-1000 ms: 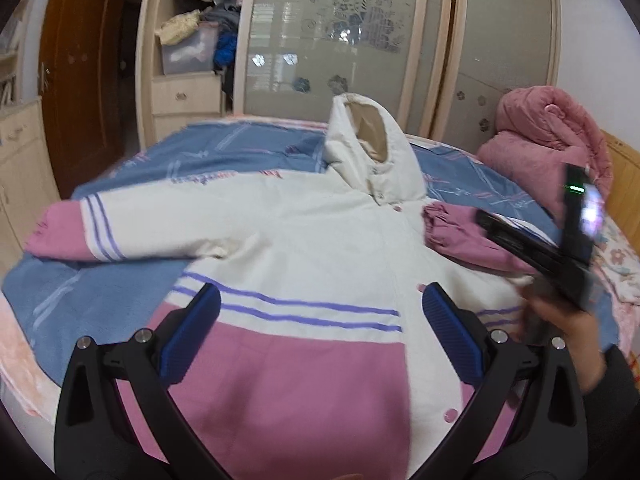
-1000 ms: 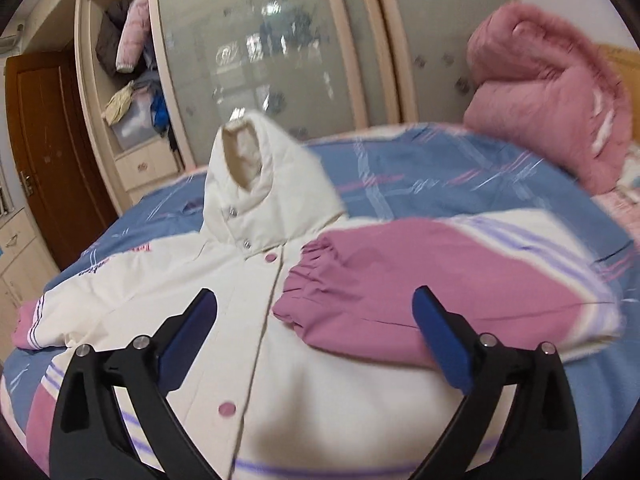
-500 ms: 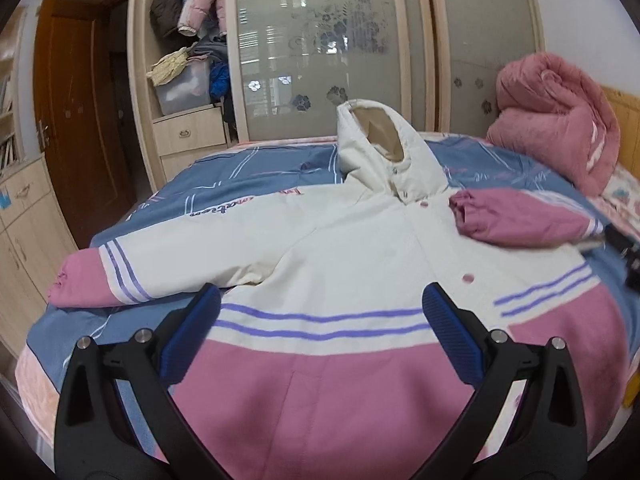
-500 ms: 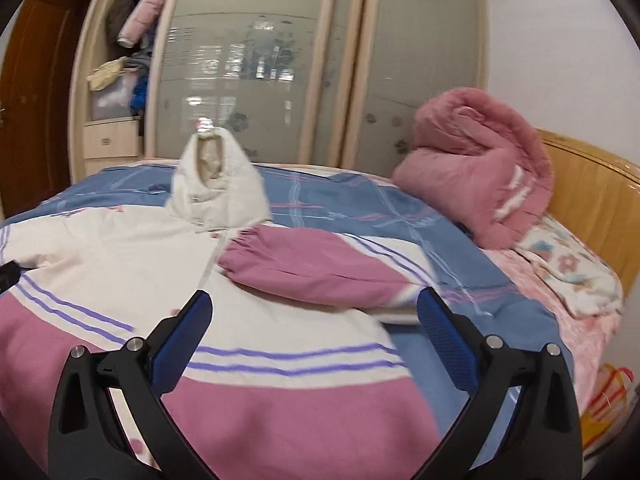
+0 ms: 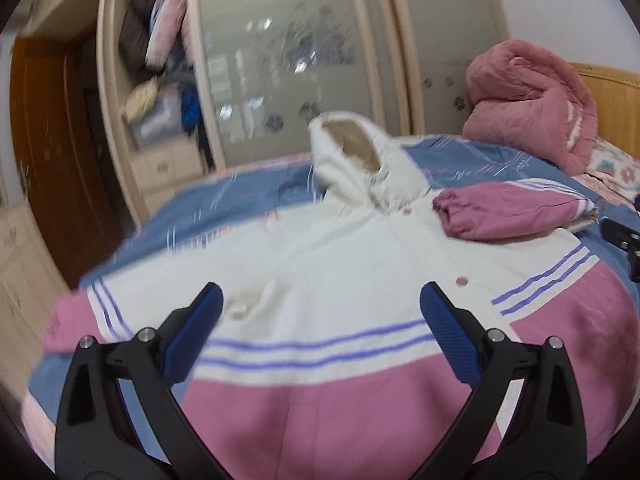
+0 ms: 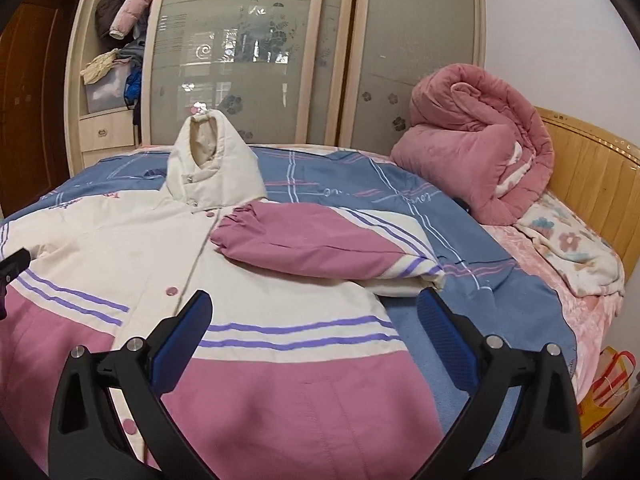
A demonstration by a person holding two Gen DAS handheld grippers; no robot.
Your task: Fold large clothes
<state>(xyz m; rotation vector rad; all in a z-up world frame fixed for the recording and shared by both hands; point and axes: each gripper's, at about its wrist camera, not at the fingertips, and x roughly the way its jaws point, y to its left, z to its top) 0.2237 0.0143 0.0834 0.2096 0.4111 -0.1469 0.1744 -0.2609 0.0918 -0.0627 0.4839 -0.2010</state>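
A cream and pink hooded jacket [image 6: 208, 280] is lying front-up, spread across the blue bedspread [image 6: 460, 292] of the bed, purple double stripes crossing its chest. Its one pink sleeve [image 6: 320, 244] is lying folded over the chest; the other sleeve [image 5: 92, 316] is stretching outward. The left gripper [image 5: 320, 316] and right gripper [image 6: 316, 320] are hovering above the hem, jaws apart and holding nothing.
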